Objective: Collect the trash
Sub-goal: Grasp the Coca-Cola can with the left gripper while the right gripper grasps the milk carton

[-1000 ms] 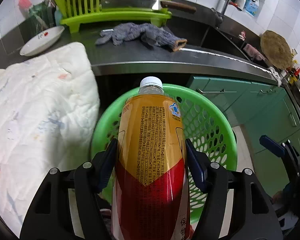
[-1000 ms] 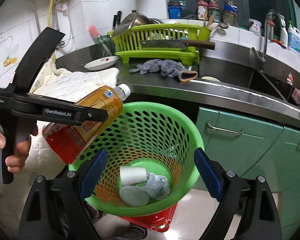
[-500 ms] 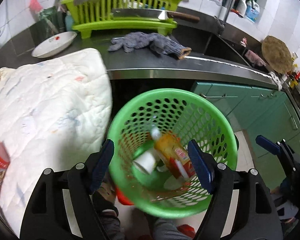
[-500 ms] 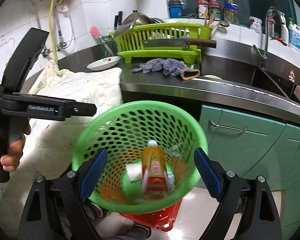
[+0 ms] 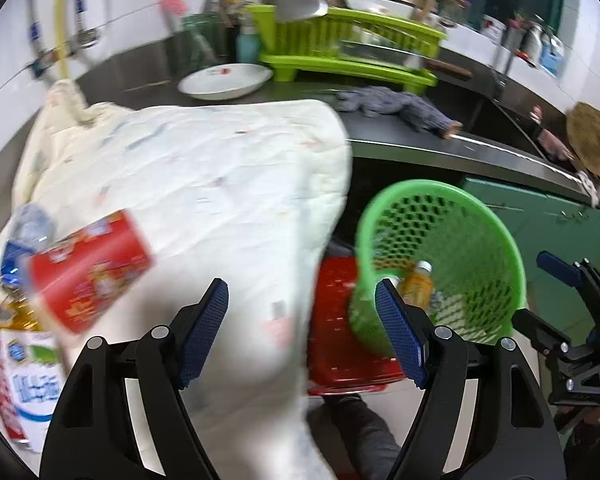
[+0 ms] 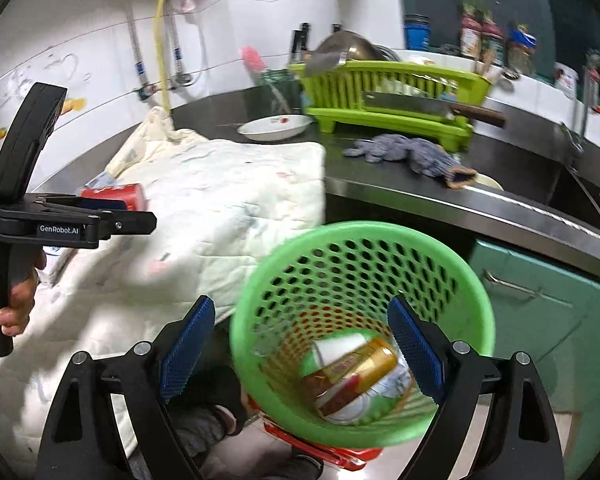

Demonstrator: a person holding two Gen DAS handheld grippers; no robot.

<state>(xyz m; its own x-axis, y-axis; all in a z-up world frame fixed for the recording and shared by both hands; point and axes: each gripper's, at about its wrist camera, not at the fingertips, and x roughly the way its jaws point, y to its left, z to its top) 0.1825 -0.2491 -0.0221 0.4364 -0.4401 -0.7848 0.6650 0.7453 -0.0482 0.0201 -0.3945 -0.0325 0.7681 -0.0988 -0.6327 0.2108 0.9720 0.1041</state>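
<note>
Bottle [image 6: 352,376] in green basket [image 6: 476,300], left tool [image 5: 300,332] empty

Left gripper [image 5: 302,332]: black angular frame, blue cross-hatched pads [image 5: 204,330], silver screws at joints. Right gripper [image 6: 298,350]: same build. White "GenRobot.AI" lettering on left gripper's side, black pistol-style handle in hand [image 6: 14,300].

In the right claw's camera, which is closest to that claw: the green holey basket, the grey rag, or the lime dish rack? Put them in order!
1. Green perforated plastic basket, right at the right claw, low.
2. Grey cloth rag, on the counter beyond.
3. Lime-green plastic dish rack, farthest, by the wall.
</note>
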